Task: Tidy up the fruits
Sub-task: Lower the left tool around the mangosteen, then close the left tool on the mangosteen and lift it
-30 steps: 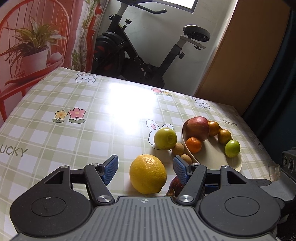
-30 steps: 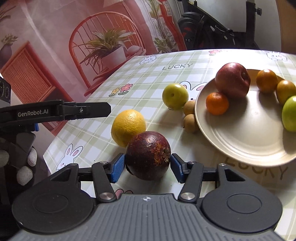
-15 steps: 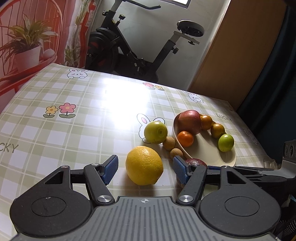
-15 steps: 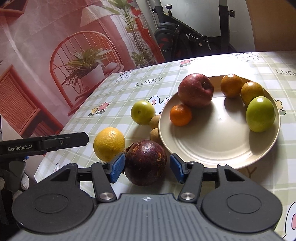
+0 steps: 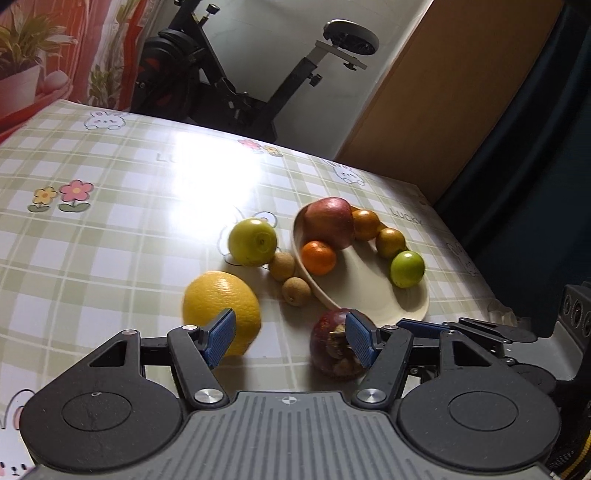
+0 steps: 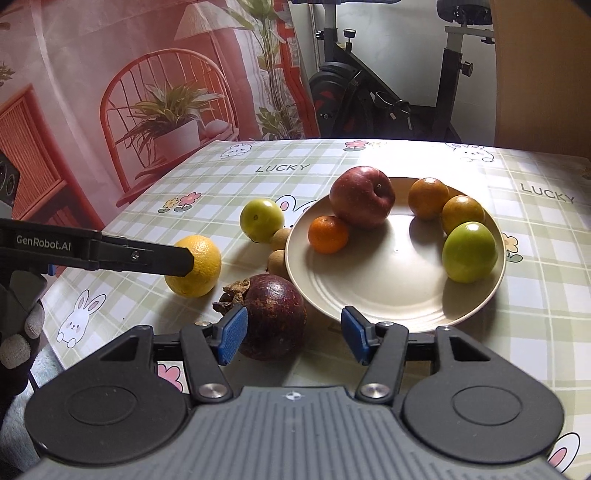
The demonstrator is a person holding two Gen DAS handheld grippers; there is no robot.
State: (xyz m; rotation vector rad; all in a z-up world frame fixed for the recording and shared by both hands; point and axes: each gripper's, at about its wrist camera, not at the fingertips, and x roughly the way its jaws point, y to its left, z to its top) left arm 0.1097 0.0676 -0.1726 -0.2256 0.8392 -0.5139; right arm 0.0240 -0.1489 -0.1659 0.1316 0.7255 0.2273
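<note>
A: What covers the table?

B: A glossy green-and-white checked tablecloth (image 6: 207, 184) printed with rabbits, flowers and the word "LUCKY". A bright glare patch lies on it in the left wrist view.

A: What stands behind the table?

B: A black exercise bike (image 5: 236, 85) with a dark saddle, set against a white wall (image 5: 295, 22). Beside it hangs a red printed backdrop (image 6: 110, 92) showing a chair and a potted plant. A brown wooden panel (image 5: 443, 92) stands on the other side.
</note>
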